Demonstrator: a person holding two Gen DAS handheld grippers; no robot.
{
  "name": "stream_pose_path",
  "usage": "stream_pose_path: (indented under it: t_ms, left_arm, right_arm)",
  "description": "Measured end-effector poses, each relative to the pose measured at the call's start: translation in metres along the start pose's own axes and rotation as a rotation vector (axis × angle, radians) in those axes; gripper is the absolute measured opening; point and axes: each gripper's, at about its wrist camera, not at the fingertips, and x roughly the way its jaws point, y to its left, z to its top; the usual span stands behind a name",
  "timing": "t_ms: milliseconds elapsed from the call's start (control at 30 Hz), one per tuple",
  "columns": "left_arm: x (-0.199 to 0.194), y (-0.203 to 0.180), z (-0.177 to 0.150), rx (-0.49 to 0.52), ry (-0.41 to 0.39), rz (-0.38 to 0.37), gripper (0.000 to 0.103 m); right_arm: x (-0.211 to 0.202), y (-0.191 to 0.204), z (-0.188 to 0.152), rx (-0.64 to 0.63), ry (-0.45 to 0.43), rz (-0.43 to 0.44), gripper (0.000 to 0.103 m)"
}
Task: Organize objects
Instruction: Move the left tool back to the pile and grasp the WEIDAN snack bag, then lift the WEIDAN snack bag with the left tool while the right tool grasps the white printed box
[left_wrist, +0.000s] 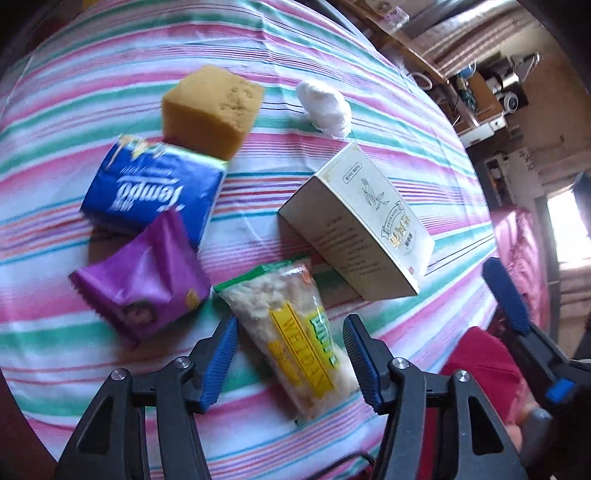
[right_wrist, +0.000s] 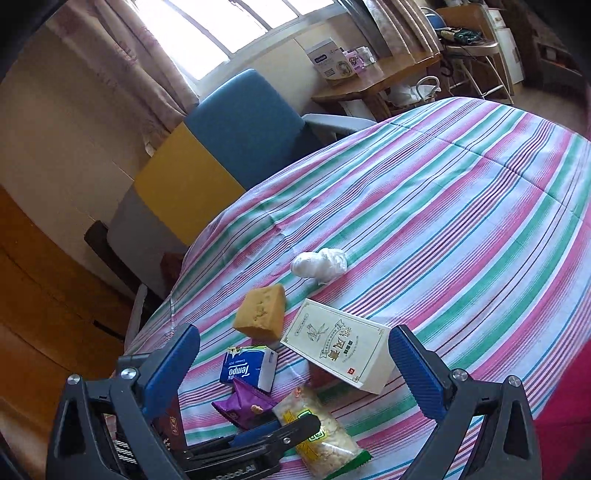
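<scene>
Objects lie on a striped cloth (left_wrist: 388, 110): a clear snack bag with a yellow label (left_wrist: 295, 332) (right_wrist: 325, 432), a purple packet (left_wrist: 144, 280) (right_wrist: 243, 406), a blue Tempo tissue pack (left_wrist: 155, 192) (right_wrist: 249, 367), an orange sponge (left_wrist: 210, 110) (right_wrist: 262, 314), a cream box (left_wrist: 358, 221) (right_wrist: 340, 347) and a white wad (left_wrist: 325, 103) (right_wrist: 319, 264). My left gripper (left_wrist: 290, 354) is open, its fingers on either side of the snack bag, low over it; it also shows in the right wrist view (right_wrist: 273, 432). My right gripper (right_wrist: 295, 369) is open and empty, held above the objects.
A blue and yellow chair (right_wrist: 221, 140) stands beyond the cloth's far edge. A wooden table (right_wrist: 376, 81) with boxes is by the window. A red cloth (left_wrist: 484, 354) lies at the near right. The striped cloth stretches far to the right (right_wrist: 461, 203).
</scene>
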Motion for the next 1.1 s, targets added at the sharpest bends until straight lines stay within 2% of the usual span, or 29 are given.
stream_pose_path:
  t_ms: [100,333,400,467,533,733,900,1033,1100]
  left_arm:
    - [0.007,-0.016,0.000,0.089,-0.026,0.081,0.060]
    - [0.017,-0.036,-0.024,0.348,-0.071,0.183,0.061]
    - [0.015,-0.032,-0.027,0.346,-0.091,0.169,0.058]
    - [0.010,-0.025,-0.032,0.344,-0.102,0.171,0.045]
    - [0.004,-0.017,-0.037,0.349,-0.097,0.158,0.043]
    - [-0.019,0.017,-0.075,0.367,-0.132,0.130,0.041]
    - [-0.039,0.046,-0.110,0.359,-0.188,0.096,0.041]
    - [-0.046,0.059,-0.122,0.344,-0.205,0.066,0.041]
    - [-0.050,0.066,-0.125,0.341,-0.205,0.050,0.041]
  right_arm:
    - [0.000,-0.005,0.002,0.024,0.002,0.001,0.103]
    - [0.004,-0.006,0.002,0.029,0.019,-0.019,0.103]
    - [0.004,-0.006,0.002,0.020,0.021,-0.035,0.103]
    - [0.005,-0.009,0.002,0.029,0.024,-0.047,0.103]
    - [0.006,-0.013,0.002,0.049,0.030,-0.059,0.103]
    - [0.012,-0.015,0.000,0.052,0.064,-0.087,0.103]
    - [0.023,-0.004,-0.006,-0.008,0.116,-0.113,0.103]
    - [0.035,0.014,-0.014,-0.124,0.176,-0.151,0.101]
    - [0.043,0.028,-0.018,-0.218,0.210,-0.191,0.097]
